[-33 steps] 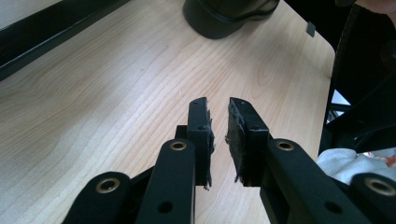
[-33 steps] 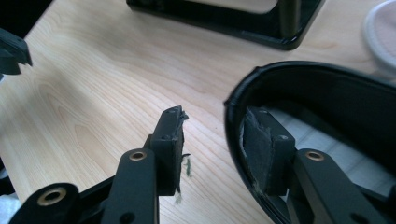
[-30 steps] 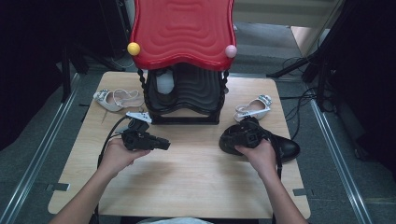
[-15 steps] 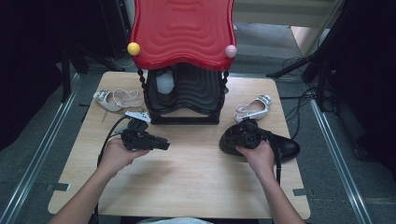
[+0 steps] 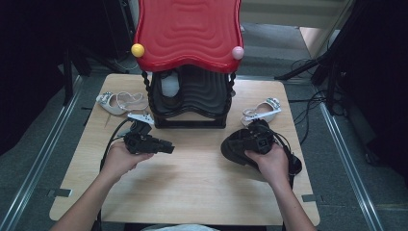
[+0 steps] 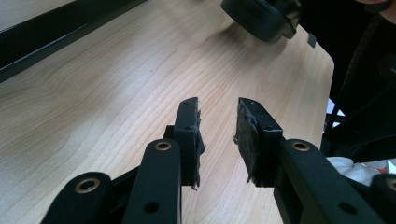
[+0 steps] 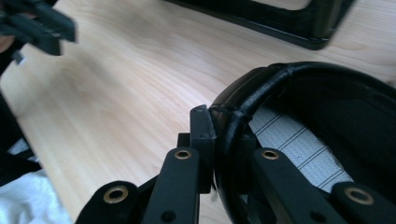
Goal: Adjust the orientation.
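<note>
Right gripper (image 7: 212, 140): jaws have just been closing and now clamp the padded collar of a black shoe (image 7: 299, 116), one jaw outside the rim, the other inside over the striped insole; in the high view the shoe (image 5: 240, 147) sits directly ahead of that gripper (image 5: 257, 139), toe pointing toward the left gripper, and whether the sole rests on the table (image 5: 192, 183) or hangs just clear of it cannot be settled.

Left gripper (image 6: 218, 135): jaws have just been opening, now part-way apart with nothing between them, bare wood beneath; the shoe (image 6: 261, 16) lies well ahead of it.

Handling, as judged: the shoe looks light to moderate in weight; collar is soft and will compress under the pads; sole is likely stiff; a single pinch at the rim may let the toe droop and swing. Better purchase: deep on the collar or heel counter; the free gripper could steady the toe.

Beyond both grippers stands a rack (image 5: 190, 103).
</note>
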Demonstrator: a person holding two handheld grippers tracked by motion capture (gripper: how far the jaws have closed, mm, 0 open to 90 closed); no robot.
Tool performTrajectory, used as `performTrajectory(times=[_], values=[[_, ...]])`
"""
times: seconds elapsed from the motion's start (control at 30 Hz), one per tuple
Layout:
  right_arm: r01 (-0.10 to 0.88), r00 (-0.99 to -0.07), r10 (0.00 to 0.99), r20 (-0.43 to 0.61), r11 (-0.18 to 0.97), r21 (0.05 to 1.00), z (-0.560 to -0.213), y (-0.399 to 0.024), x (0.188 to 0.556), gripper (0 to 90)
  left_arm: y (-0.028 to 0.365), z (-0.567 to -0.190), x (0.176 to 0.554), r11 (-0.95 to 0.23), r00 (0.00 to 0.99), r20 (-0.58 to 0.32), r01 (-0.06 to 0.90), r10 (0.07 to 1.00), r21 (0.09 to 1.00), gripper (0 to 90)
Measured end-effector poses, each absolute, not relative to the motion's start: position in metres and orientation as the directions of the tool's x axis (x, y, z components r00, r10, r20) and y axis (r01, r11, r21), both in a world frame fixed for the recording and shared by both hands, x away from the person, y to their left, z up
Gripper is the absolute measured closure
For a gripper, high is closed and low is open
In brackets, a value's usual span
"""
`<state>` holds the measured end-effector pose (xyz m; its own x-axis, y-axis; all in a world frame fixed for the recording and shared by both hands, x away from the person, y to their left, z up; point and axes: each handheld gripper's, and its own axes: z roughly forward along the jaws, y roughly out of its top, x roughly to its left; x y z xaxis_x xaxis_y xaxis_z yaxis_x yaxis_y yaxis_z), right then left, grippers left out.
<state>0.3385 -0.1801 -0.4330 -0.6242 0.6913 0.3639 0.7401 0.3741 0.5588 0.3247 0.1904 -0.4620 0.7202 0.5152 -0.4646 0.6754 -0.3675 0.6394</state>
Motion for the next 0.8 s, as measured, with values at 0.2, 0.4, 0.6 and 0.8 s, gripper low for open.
performTrajectory(times=[0.2,0.4,0.6,0.8], values=[[0.712,-0.673,0.642,0.368,0.428,0.556,-0.422,-0.152,0.330,85.7,0.194,-0.460,0.325,-0.356,0.715,-0.454,0.675,0.532,0.646,74.3],[0.680,-0.719,0.587,0.372,0.487,0.548,-0.418,-0.116,0.321,85.5,0.197,-0.457,0.325,-0.362,0.727,-0.440,0.661,0.527,0.658,81.5],[0.663,-0.746,0.537,0.395,0.533,0.526,-0.424,-0.076,0.321,85.4,0.201,-0.456,0.325,-0.357,0.730,-0.429,0.653,0.532,0.668,82.7],[0.648,-0.761,0.522,0.386,0.571,0.505,-0.435,-0.046,0.322,85.5,0.208,-0.457,0.327,-0.352,0.729,-0.418,0.649,0.542,0.674,78.1]])
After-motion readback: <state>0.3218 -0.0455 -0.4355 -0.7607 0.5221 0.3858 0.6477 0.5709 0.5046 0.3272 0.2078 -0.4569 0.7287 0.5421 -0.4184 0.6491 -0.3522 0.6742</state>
